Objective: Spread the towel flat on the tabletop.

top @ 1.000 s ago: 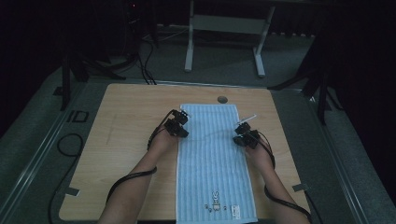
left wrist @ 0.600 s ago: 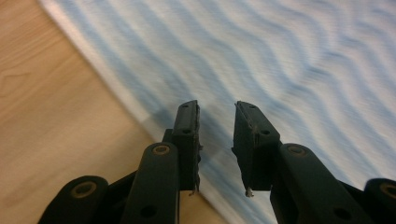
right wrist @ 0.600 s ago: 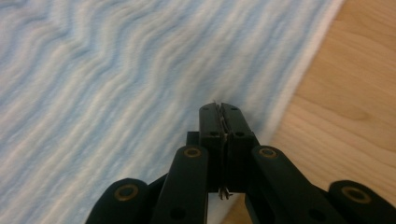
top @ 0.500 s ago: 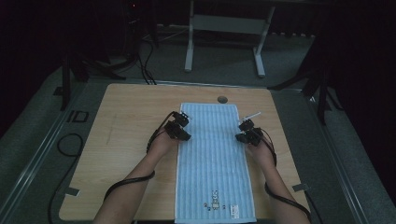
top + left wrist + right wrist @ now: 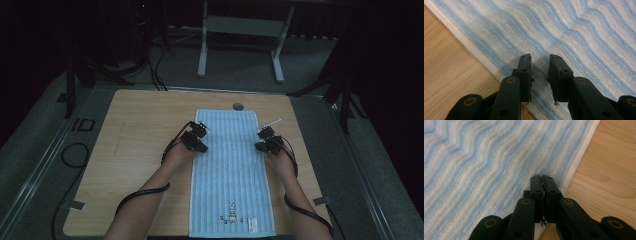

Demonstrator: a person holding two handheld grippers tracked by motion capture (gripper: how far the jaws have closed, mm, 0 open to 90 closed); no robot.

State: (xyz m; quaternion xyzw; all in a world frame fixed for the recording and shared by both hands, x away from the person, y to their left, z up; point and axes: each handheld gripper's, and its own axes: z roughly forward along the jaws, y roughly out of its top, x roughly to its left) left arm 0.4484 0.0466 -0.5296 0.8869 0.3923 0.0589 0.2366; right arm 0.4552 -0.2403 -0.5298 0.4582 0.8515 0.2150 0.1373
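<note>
- A wooden table (image 5: 140, 150) is seen under dim light, its pale grain running lengthwise.
- A small round dark hole (image 5: 238, 106) is set near the table's far edge.
- A white metal frame (image 5: 240, 35) is placed on the grey floor (image 5: 45, 150) beyond the table.
- Black cables (image 5: 150, 65) are strewn at the far left.

Dim lab: wooden table (image 5: 145, 130), floor cables (image 5: 155, 70), metal stand (image 5: 240, 30).
</note>
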